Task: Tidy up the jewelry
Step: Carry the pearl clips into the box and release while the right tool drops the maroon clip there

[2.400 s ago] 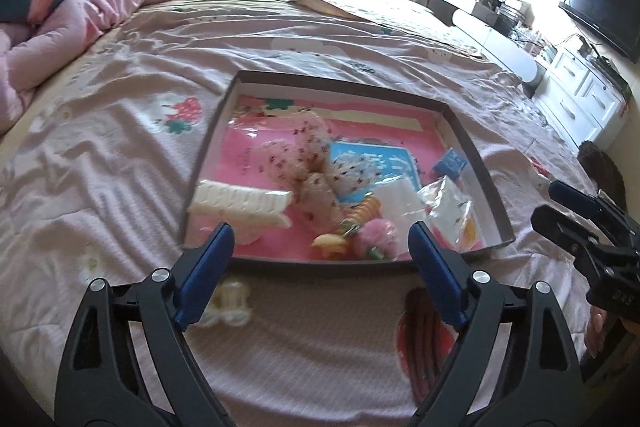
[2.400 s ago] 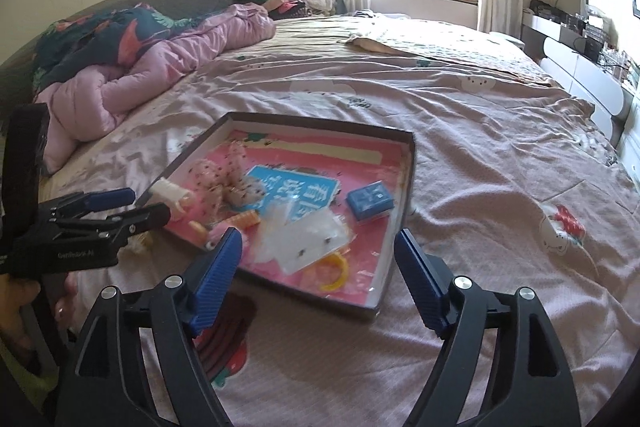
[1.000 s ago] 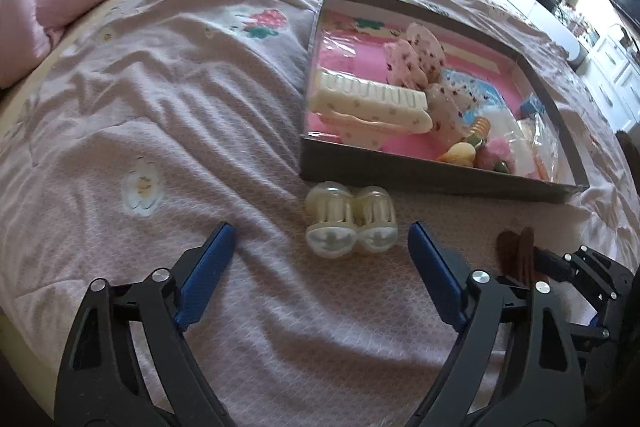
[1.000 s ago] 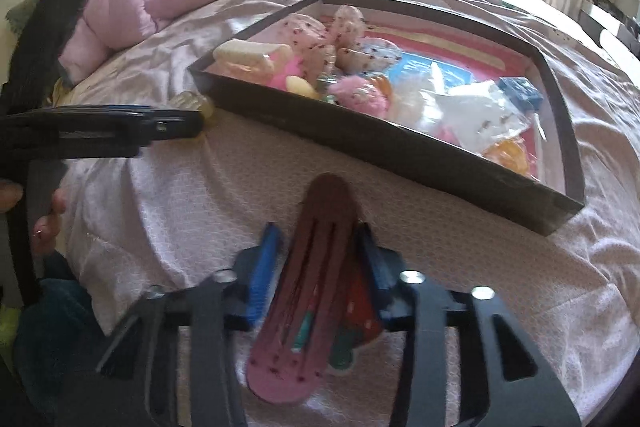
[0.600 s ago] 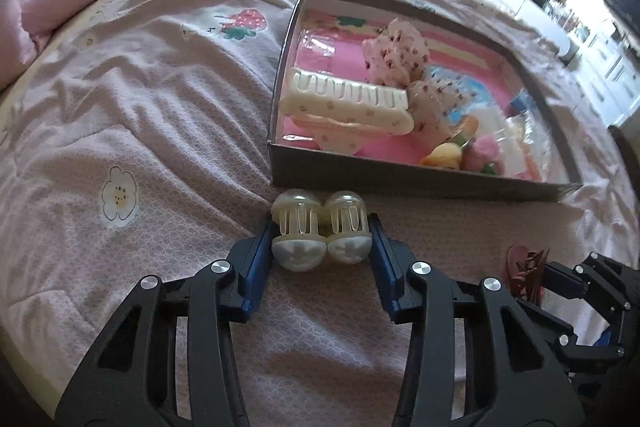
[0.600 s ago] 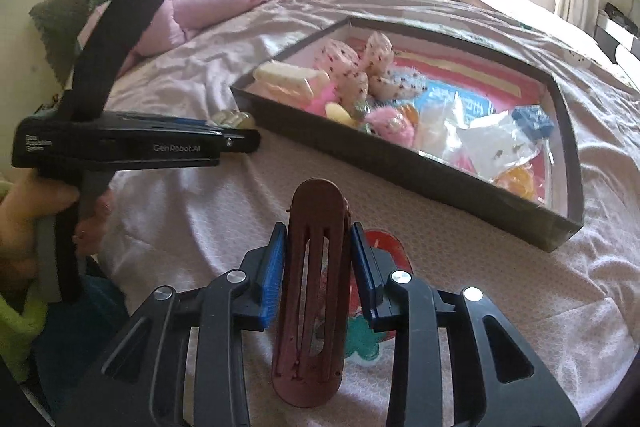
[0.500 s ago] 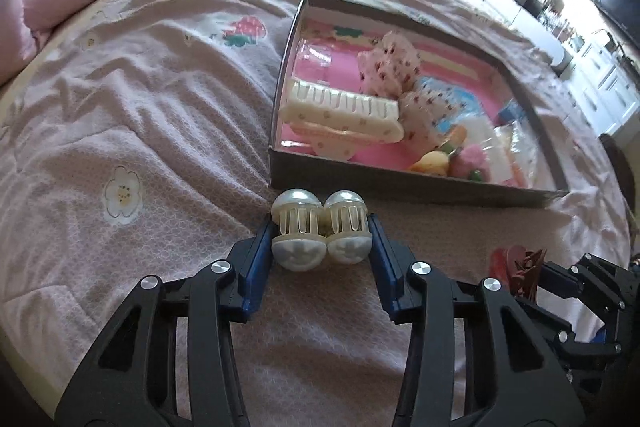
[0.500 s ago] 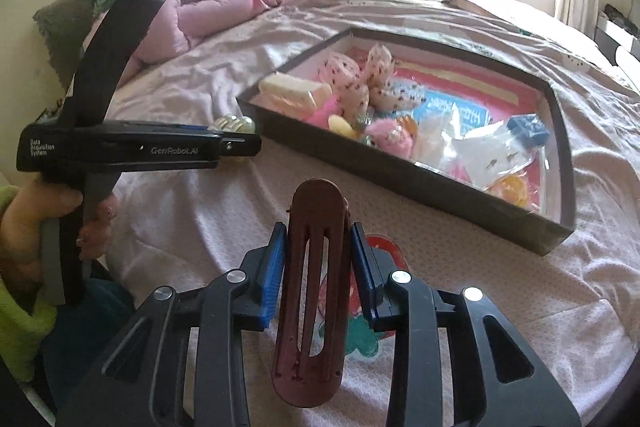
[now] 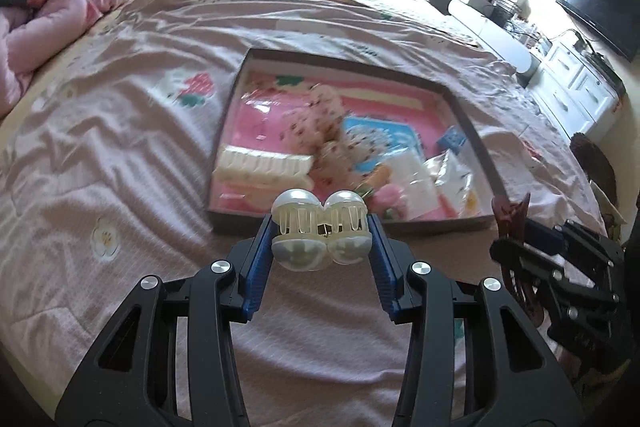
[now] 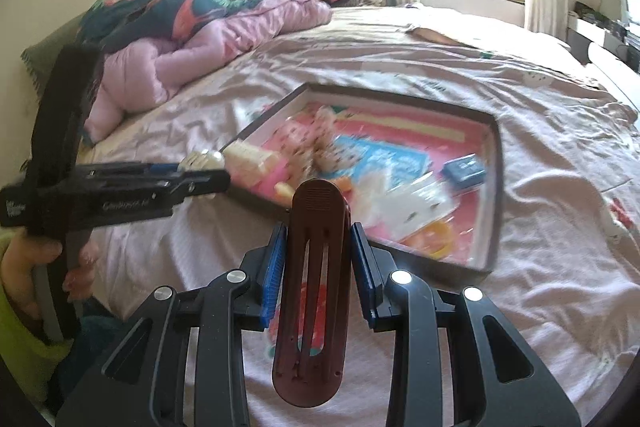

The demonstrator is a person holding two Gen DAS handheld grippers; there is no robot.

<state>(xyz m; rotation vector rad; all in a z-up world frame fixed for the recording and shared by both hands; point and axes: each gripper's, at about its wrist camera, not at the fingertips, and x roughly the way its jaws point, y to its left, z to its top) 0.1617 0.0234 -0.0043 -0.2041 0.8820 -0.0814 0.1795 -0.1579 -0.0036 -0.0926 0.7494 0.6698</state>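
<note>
My left gripper (image 9: 320, 233) is shut on a cream pearl hair claw (image 9: 319, 235) and holds it above the bedspread, just short of the near rim of a shallow dark box (image 9: 466, 115). My right gripper (image 10: 318, 247) is shut on a long brown hair clip (image 10: 314, 291), also lifted, in front of the box (image 10: 495, 187). The box has a pink floor and holds a cream comb clip (image 9: 262, 169), spotted fabric bows (image 9: 324, 123), a blue card (image 9: 380, 143), a small blue box (image 10: 464, 167) and clear bags (image 10: 404, 207). The right gripper shows at the left wrist view's right edge (image 9: 520, 247).
The box lies on a wide bed with a pale pink patterned bedspread (image 9: 120, 155). A pink quilt (image 10: 192, 63) is heaped at the bed's far left. White drawers (image 9: 576, 87) and a dark television (image 9: 600, 7) stand beyond the bed's right side.
Both grippers have risen from the bedspread with their clips and come nearer the box. Earlier they were open, then closed on the pearl claw and the brown clip.
</note>
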